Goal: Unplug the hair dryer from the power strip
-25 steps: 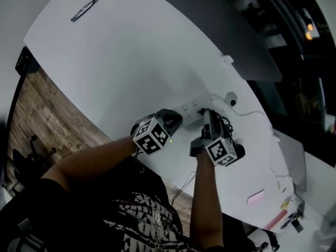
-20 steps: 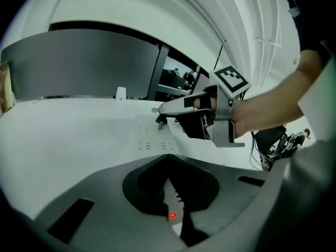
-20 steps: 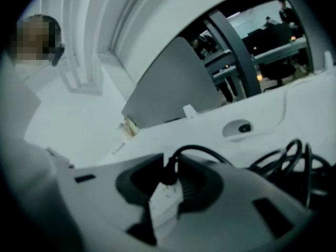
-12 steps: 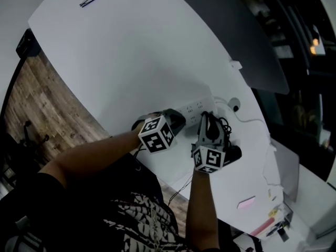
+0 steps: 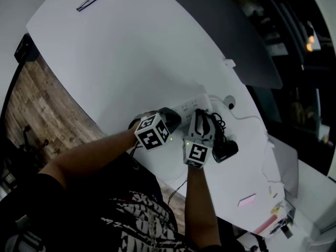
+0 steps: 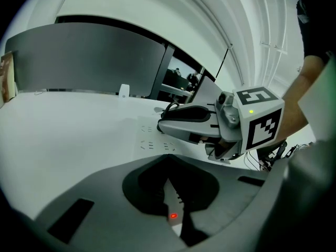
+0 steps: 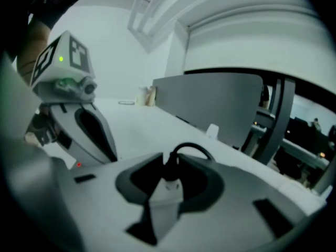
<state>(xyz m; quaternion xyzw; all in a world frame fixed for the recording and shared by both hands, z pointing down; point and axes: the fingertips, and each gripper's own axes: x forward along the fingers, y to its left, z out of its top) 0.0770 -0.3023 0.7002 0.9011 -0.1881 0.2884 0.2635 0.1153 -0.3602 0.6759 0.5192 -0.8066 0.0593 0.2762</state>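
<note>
- Risk: the right hand-held gripper (image 5: pixel 198 121) has its jaws opening around the small black moulded plug (image 7: pixel 169 170) at the flat white plastic power strip (image 5: pixel 192 107), so its pads may slip off
- A tilted pull may drag the strip, though the left hand-held gripper (image 5: pixel 169 119) clamps its end on the white bench (image 5: pixel 131 51)
- The matte black hair dryer (image 5: pixel 224 150) lies just beside the strip

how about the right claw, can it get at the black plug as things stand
Most likely yes: the right claw has the black plug between its jaws, which are opening, with nothing in the way. The left claw sits on the power strip to the side, clear of it.
</note>
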